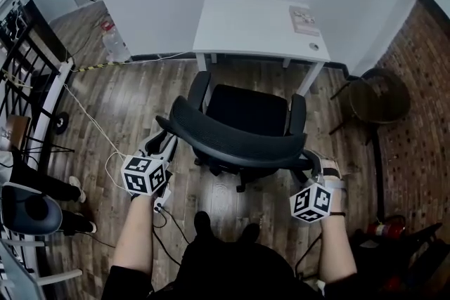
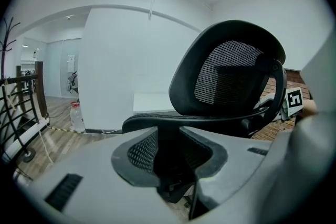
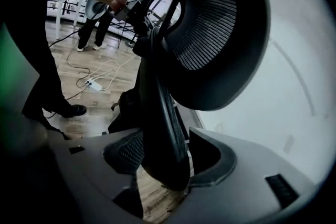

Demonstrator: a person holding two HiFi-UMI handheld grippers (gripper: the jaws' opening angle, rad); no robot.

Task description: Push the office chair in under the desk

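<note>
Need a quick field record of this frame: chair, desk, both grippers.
chair: in front of desk, seat not under it, backrest toward person
desk: white, against wall, paper at its right end
left gripper: shut on backrest's left end
right gripper: open, backrest's right end between its jaws
task: push not done

Wood plank floor carries a white table against the wall, with the black office chair parked just in front. Off left, a white cable snakes over the boards near a water bottle.
</note>
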